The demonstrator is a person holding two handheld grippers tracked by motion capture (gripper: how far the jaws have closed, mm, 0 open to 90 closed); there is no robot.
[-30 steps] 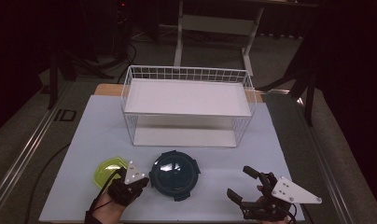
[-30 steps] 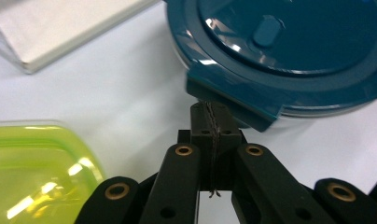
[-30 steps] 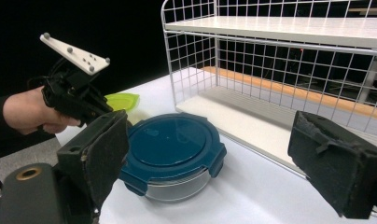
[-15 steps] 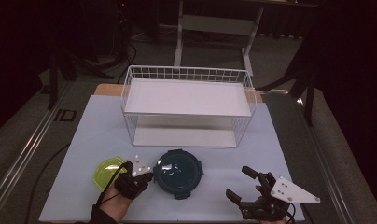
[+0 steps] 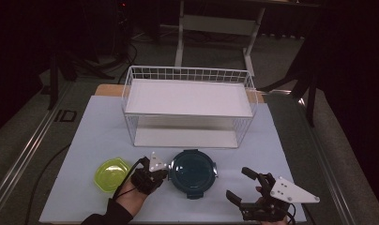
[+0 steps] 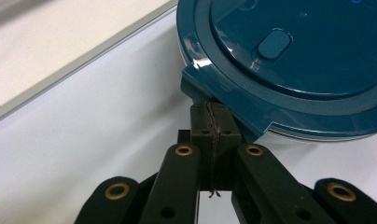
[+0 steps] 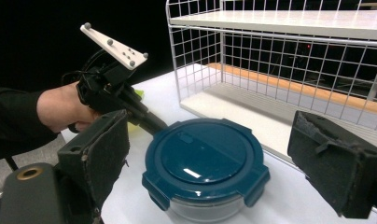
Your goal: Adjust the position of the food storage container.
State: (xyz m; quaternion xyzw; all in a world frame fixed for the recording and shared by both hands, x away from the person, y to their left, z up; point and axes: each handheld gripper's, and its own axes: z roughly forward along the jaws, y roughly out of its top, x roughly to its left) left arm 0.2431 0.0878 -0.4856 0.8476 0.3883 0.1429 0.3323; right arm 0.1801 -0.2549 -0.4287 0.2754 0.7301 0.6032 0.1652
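A round container with a dark teal clip-on lid (image 5: 193,172) stands on the white mat near the front edge. My left gripper (image 5: 164,173) lies just to its left with jaws shut and nothing between them. In the left gripper view the closed tips (image 6: 211,116) touch a corner latch (image 6: 200,79) of the lid (image 6: 289,56). My right gripper (image 5: 238,183) rests open to the container's right. In the right gripper view its two pads (image 7: 102,149) stand wide apart on either side of the container (image 7: 196,144), not touching it. The left gripper (image 7: 159,126) shows beyond it.
A yellow-green bowl (image 5: 111,172) sits left of the left hand. A white wire rack (image 5: 187,108) with two shelves stands behind the container. The mat's front edge is close below both hands. Dark floor and table legs lie beyond.
My left gripper has slid right, away from the green bowl, up against the container's lid. The container has shifted a little to the right. The right gripper has stayed in place.
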